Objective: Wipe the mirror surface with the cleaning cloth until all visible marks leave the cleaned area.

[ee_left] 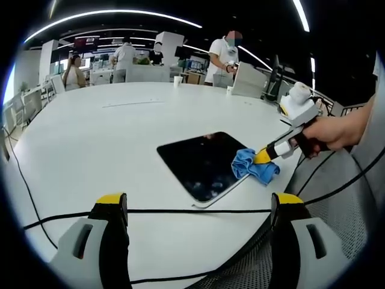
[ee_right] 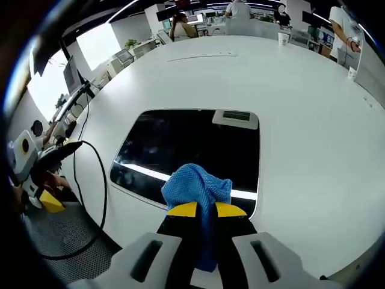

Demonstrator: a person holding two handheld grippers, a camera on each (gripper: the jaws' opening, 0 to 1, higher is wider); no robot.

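right gripper [ee_right: 206, 209] is pinched on the cloth [ee_right: 197, 185], sitting on the mirror's [ee_right: 180, 144] near edge. left gripper [ee_left: 198, 208] hangs wide, holding nothing. my worry: mirror's loose on the table [ee_left: 90, 138], so a hard swipe could shove it off.

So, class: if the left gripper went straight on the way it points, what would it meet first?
Probably the black cable crossing just ahead of the left gripper, then the mirror; depth is unclear.
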